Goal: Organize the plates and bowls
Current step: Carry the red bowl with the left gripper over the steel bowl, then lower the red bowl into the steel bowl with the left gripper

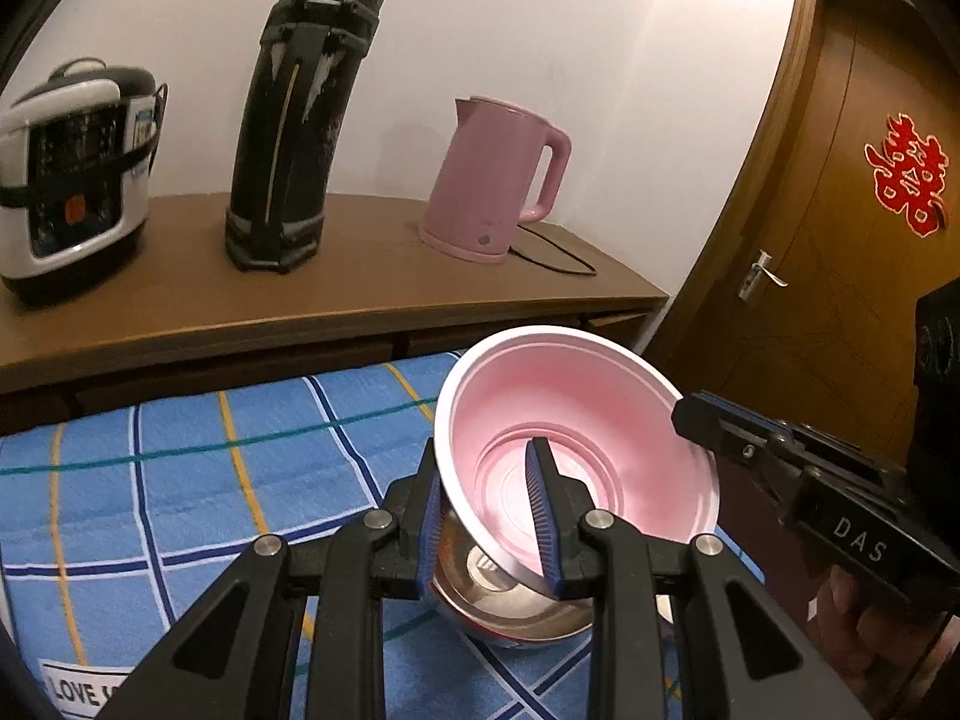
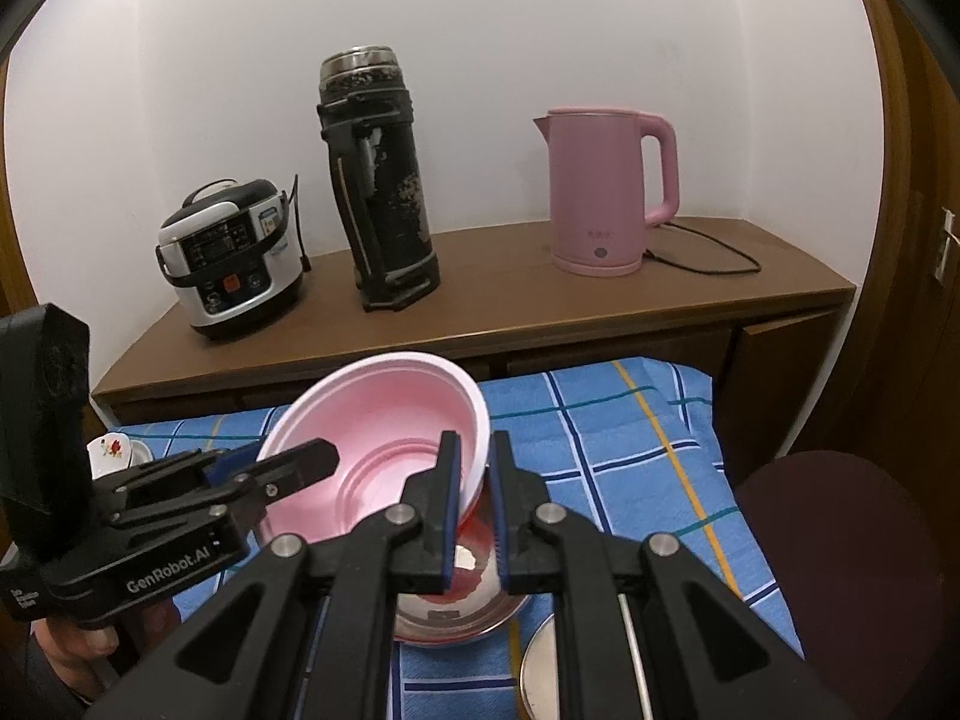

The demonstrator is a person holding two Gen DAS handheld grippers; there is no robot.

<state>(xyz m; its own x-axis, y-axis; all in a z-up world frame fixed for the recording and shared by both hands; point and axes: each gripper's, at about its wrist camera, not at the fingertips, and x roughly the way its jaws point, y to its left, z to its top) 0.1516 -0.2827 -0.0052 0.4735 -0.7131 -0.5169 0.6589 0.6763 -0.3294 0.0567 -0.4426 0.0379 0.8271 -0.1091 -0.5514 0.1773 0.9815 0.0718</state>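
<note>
A pink plastic bowl (image 1: 576, 396) (image 2: 390, 408) hangs tilted just above a steel bowl (image 1: 510, 612) (image 2: 456, 606) with a red outside, which rests on the blue checked cloth (image 1: 180, 480). My left gripper (image 1: 483, 450) (image 2: 282, 459) is shut on the pink bowl's wall, one finger inside and one outside. On the opposite side my right gripper (image 2: 475, 441) (image 1: 690, 414) is shut on the bowl's rim. The pink bowl hides part of the steel bowl's inside.
Behind the cloth stands a brown sideboard (image 2: 720, 306) with a rice cooker (image 2: 234, 258), a tall black flask (image 2: 384, 180) and a pink kettle (image 2: 606, 186). A flowered white cup (image 2: 114, 450), a round metal plate edge (image 2: 537, 660), a dark red seat (image 2: 840, 540) and a wooden door (image 1: 840, 210) lie around.
</note>
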